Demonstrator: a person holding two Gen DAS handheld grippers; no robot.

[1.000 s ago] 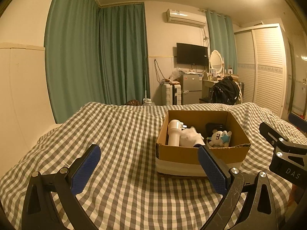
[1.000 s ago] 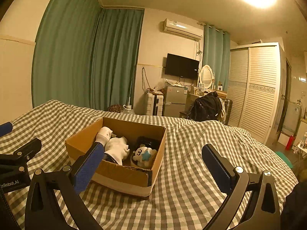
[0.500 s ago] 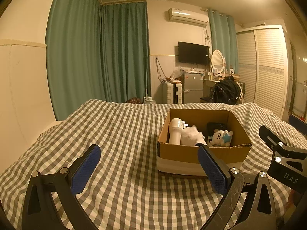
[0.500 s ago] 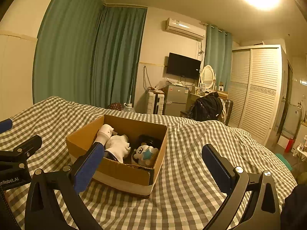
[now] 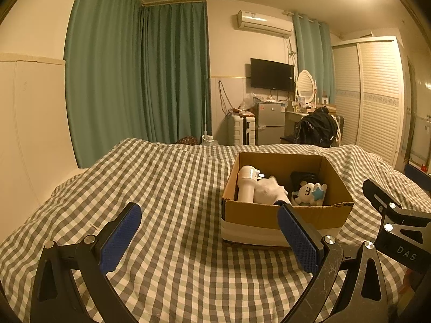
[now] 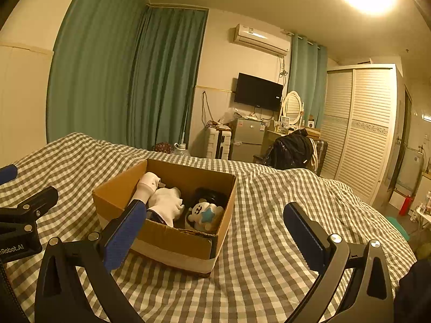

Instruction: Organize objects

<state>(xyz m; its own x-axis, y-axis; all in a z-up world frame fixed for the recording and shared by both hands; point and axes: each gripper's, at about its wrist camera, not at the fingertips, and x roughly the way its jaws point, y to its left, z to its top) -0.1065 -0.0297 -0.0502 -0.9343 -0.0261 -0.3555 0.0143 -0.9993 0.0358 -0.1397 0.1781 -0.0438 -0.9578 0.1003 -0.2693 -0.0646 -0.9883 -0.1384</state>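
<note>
An open cardboard box (image 5: 285, 215) sits on the checked bed cover. Inside lie a white cylinder device (image 5: 246, 185), a white soft toy (image 5: 269, 193), a small white plush with a blue star (image 5: 309, 192) and a black object (image 5: 301, 179). The box also shows in the right wrist view (image 6: 172, 239), with the plush (image 6: 206, 212) and the white toy (image 6: 167, 204). My left gripper (image 5: 208, 235) is open and empty, in front of the box's left side. My right gripper (image 6: 212, 231) is open and empty, in front of the box's right corner.
The grey-and-white checked bed cover (image 5: 161, 188) spreads all around the box. Beyond the bed are green curtains (image 5: 134, 80), a small fridge (image 5: 270, 122), a suitcase (image 5: 241, 129), a black bag on a chair (image 5: 316, 130) and a louvred wardrobe (image 5: 374, 99).
Both cameras have tilted up slightly and eased back a little; the box sits a bit lower in view. Both grippers stay open and empty.
</note>
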